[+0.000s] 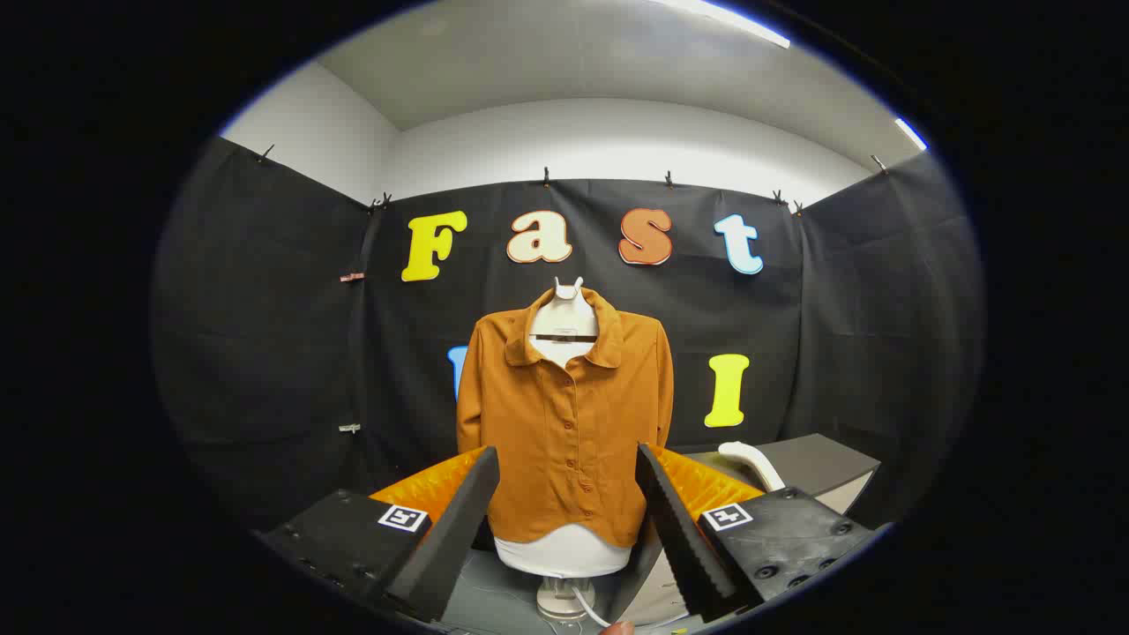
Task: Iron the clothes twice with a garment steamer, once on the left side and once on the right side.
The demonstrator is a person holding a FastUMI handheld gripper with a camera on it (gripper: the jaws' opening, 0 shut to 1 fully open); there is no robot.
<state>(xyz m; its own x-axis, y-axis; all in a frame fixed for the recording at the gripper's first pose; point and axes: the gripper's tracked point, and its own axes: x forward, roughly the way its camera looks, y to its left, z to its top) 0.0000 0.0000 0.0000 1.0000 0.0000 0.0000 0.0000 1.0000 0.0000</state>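
Gripper (566, 520) stands wide apart, fingers parted with nothing held between them. I see the orange shirt (564, 423) hanging buttoned on a white mannequin torso (564, 551), beyond the fingers and framed in the gap between them. I note the white garment steamer (750, 463) resting on a grey table (820, 472), just beside the shirt, past the right finger.

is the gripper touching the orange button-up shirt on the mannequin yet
Apart. The gripper view shows the open gripper with nothing between its fingers; the orange button-up shirt hangs on the white mannequin torso well beyond them.
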